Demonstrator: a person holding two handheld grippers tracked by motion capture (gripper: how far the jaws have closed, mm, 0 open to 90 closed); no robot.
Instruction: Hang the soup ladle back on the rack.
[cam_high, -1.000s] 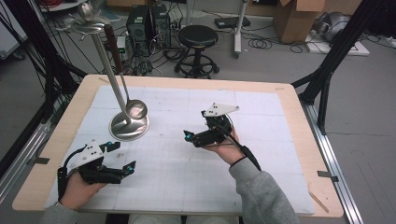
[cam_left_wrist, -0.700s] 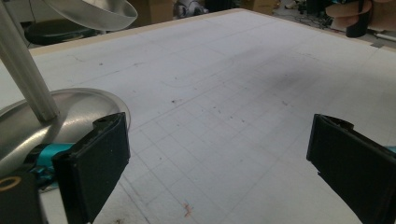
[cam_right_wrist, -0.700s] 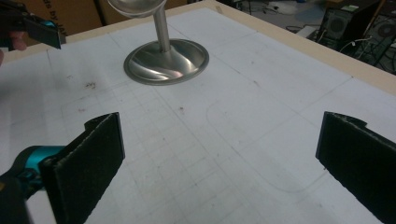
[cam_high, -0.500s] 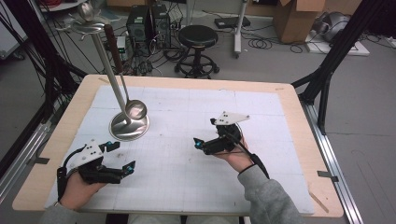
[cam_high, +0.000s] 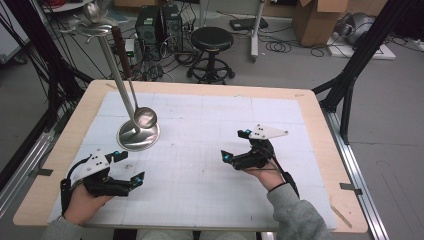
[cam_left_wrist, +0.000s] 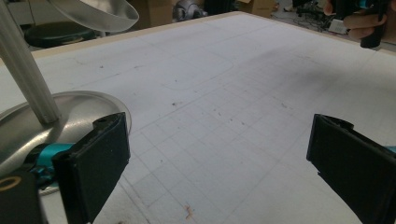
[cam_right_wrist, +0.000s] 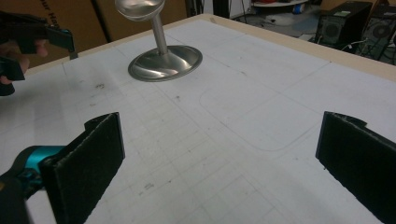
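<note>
Both grippers' fingers released | ladle (cam_high: 144, 118) on stand (cam_high: 138, 136) | mat (cam_high: 210, 150) between

Left gripper (cam_left_wrist: 217, 154) gapes beside metal stand base (cam_left_wrist: 70, 112).

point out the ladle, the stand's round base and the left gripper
ladle (cam_high: 144, 118), high view, on its bowl
stand's round base (cam_high: 131, 140), high view, on the flat metal disc
left gripper (cam_high: 131, 167), high view, midway between its fingertips
</note>
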